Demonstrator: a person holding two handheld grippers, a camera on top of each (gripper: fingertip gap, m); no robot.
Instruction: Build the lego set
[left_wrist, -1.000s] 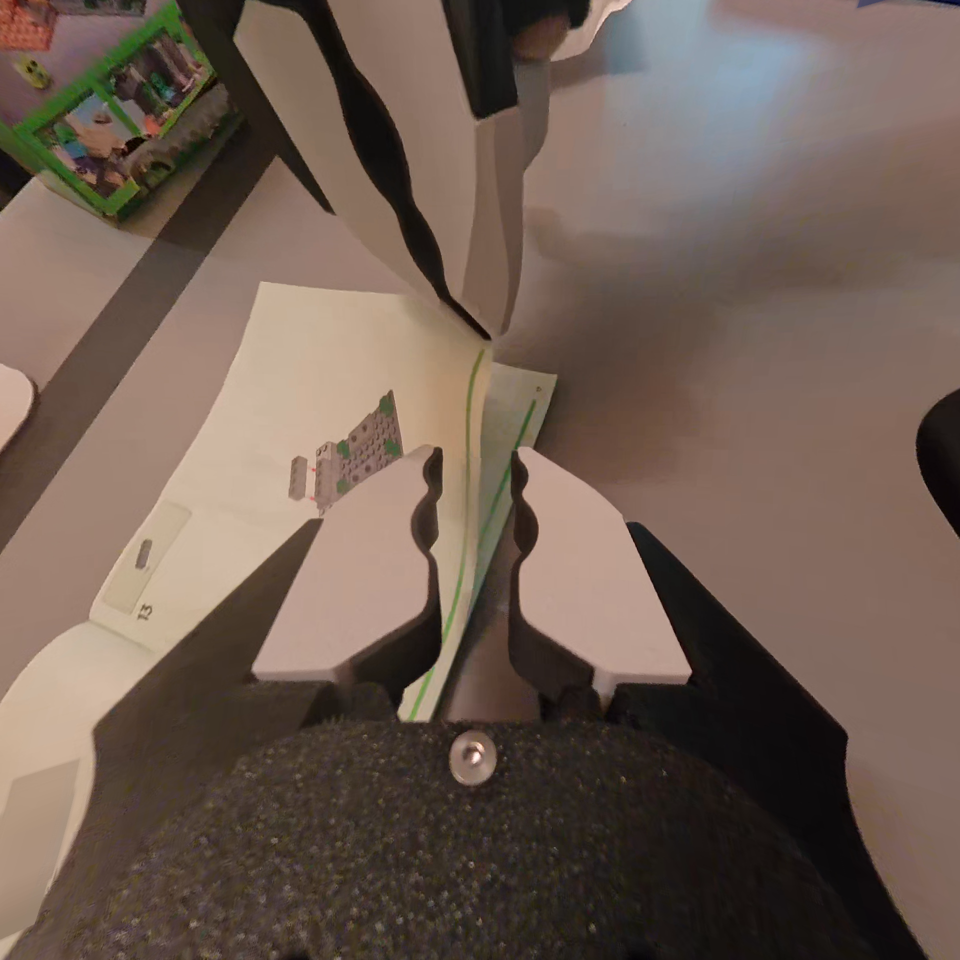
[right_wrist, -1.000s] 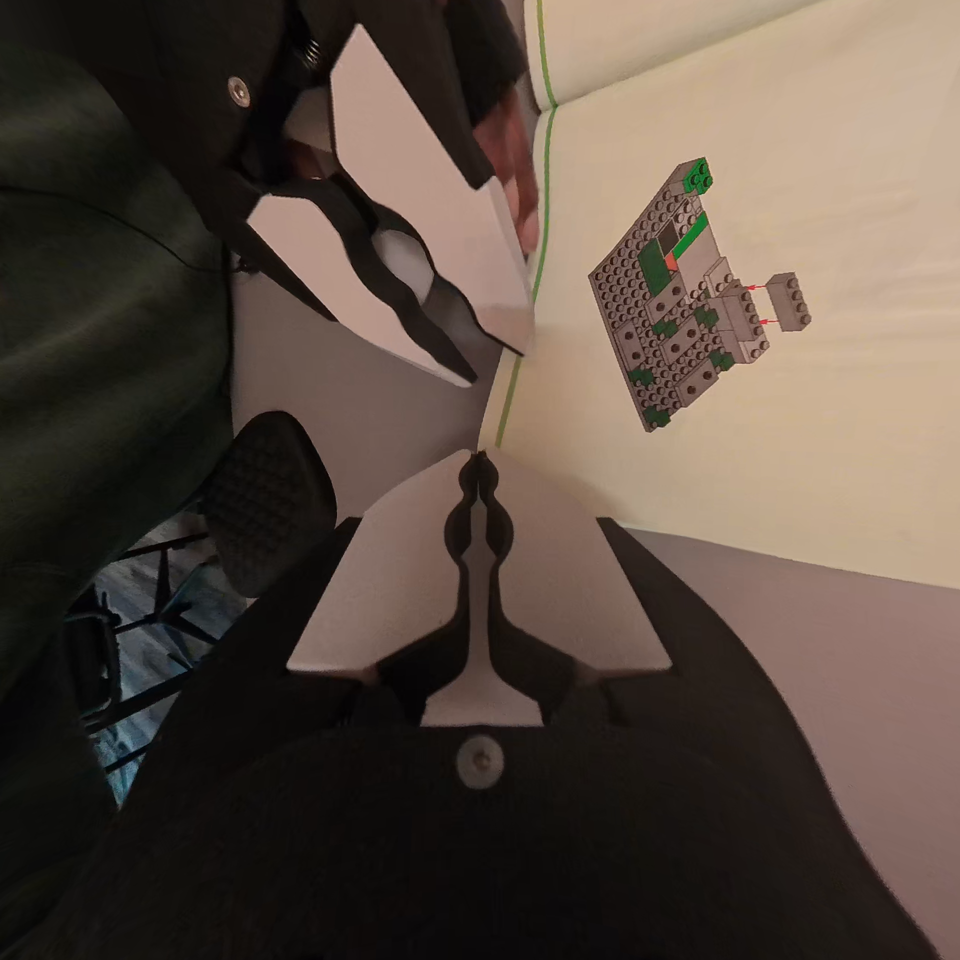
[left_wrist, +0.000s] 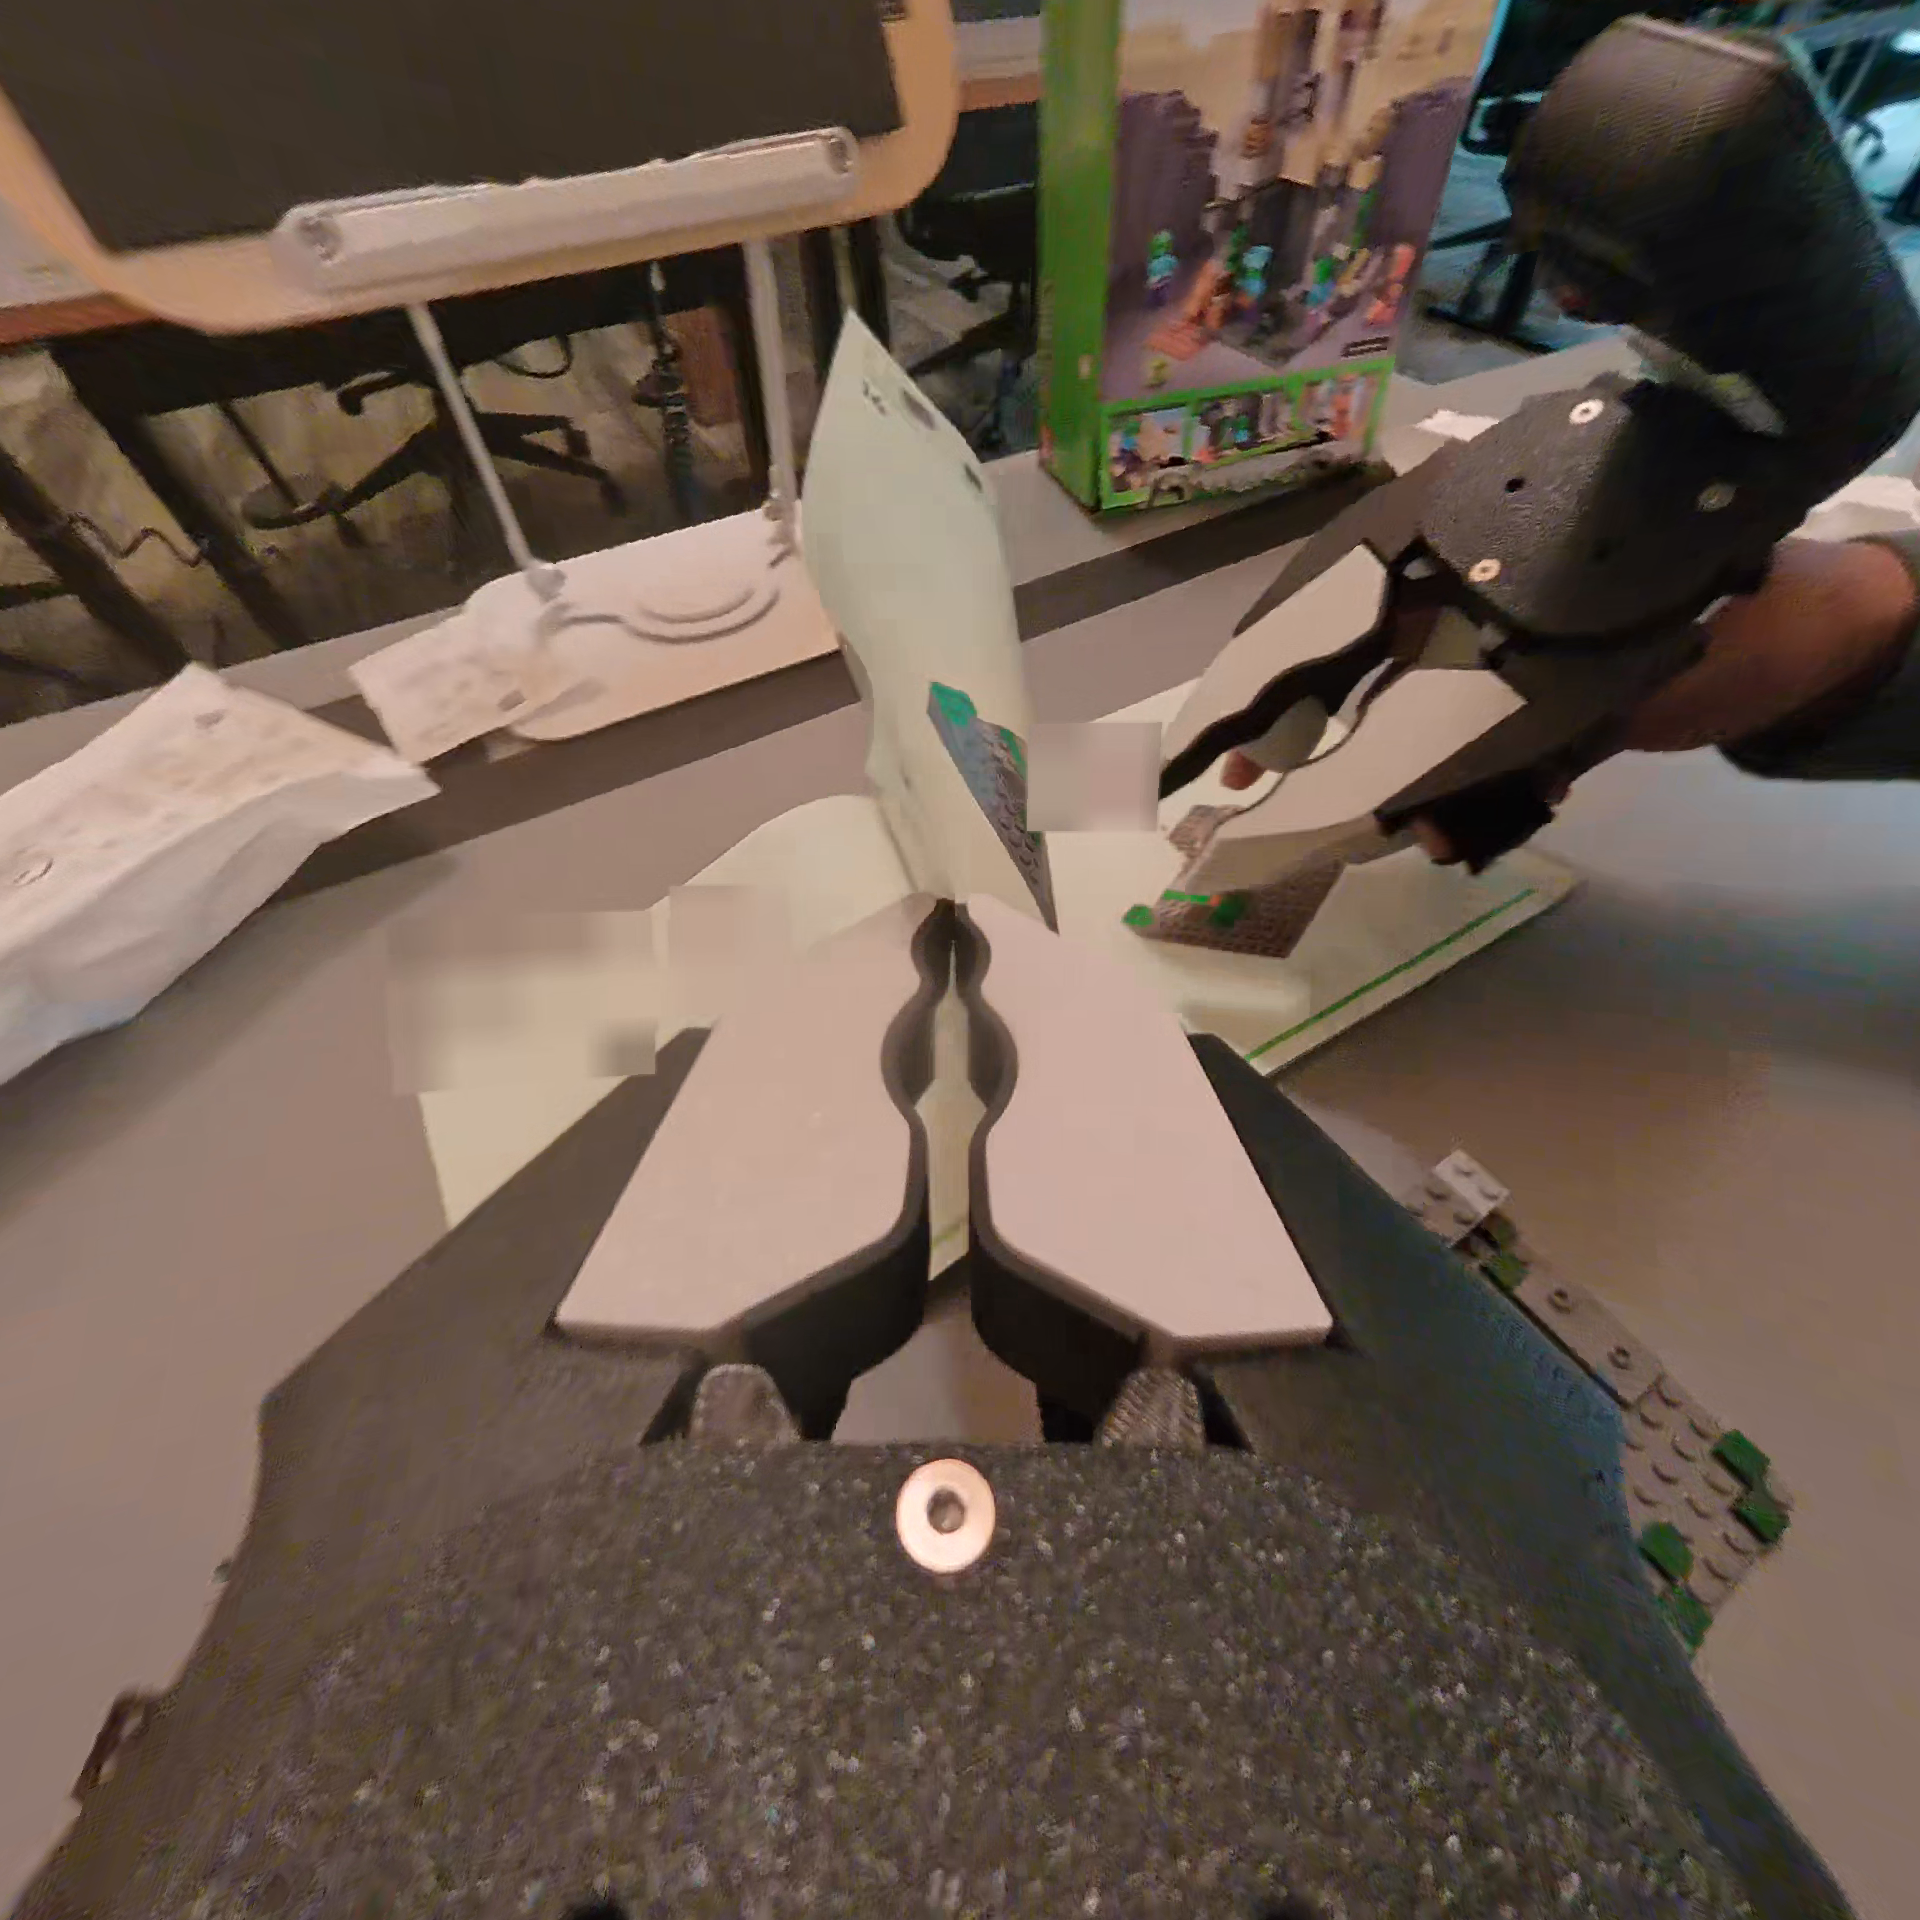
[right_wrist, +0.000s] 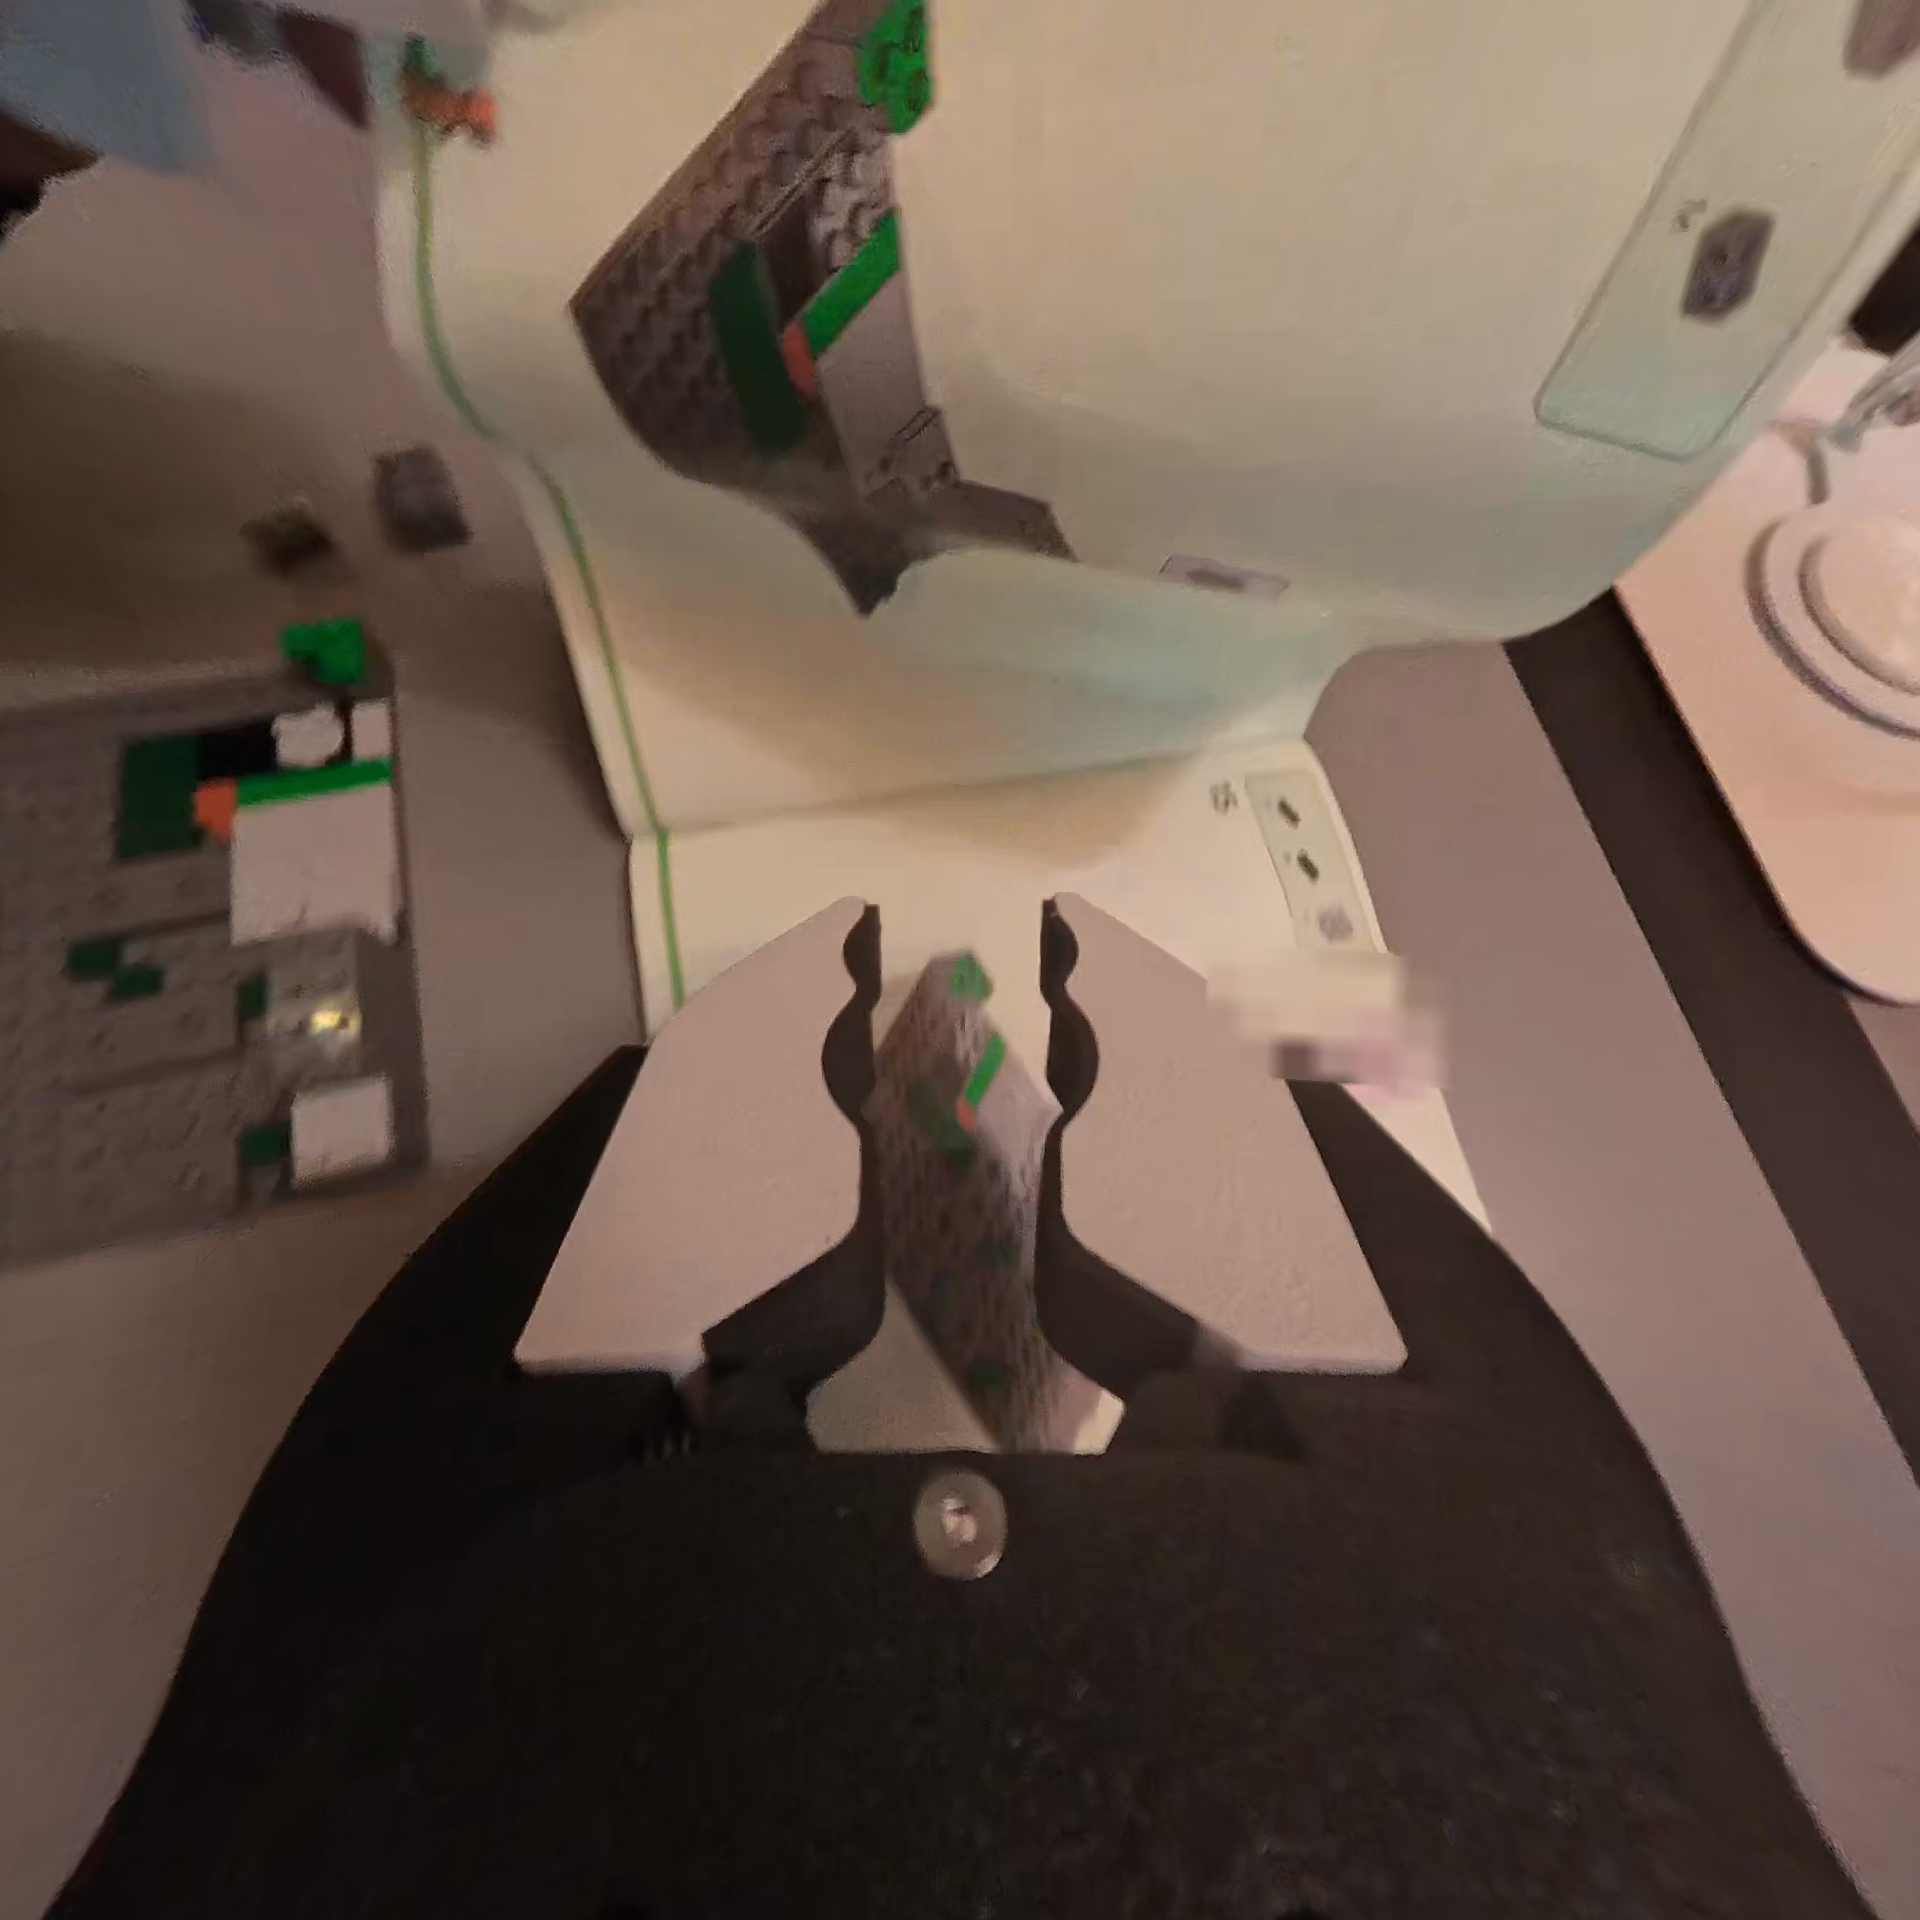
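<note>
Since 1 s ago: left claw (left_wrist: 948, 920) went from parted over the flat booklet to pinched shut on a page (left_wrist: 914, 623), which now stands lifted and curled above the instruction booklet (left_wrist: 1423, 966). Right claw (right_wrist: 956, 914) went from shut to parted, nothing between its tips.

Current state:
- Left claw: tips meet on the lower edge of the raised page; page rises upright from the grip, printed build diagram visible on its right face.
- Right claw: in left wrist view it hangs over the booklet's right half, w/ the person's hand (left_wrist: 1475, 821) on the grip behind it. In right wrist view the booklet's flat page and its printed diagram show through the gap between the fingers (right_wrist: 707, 1132).
- Booklet: lies open on the grey desk (left_wrist: 1662, 1091), green line along its edge.
- Lego build (right_wrist: 208, 956): grey baseplate w/ green, white and orange parts, flat on desk just left of booklet in right wrist view; blurred. Two small loose grey pieces (right_wrist: 416, 509) lie on desk beyond it.
- Lego box (left_wrist: 1236, 239): upright at desk's far side.
- White parts bags (left_wrist: 156, 821): far left on desk.
</note>
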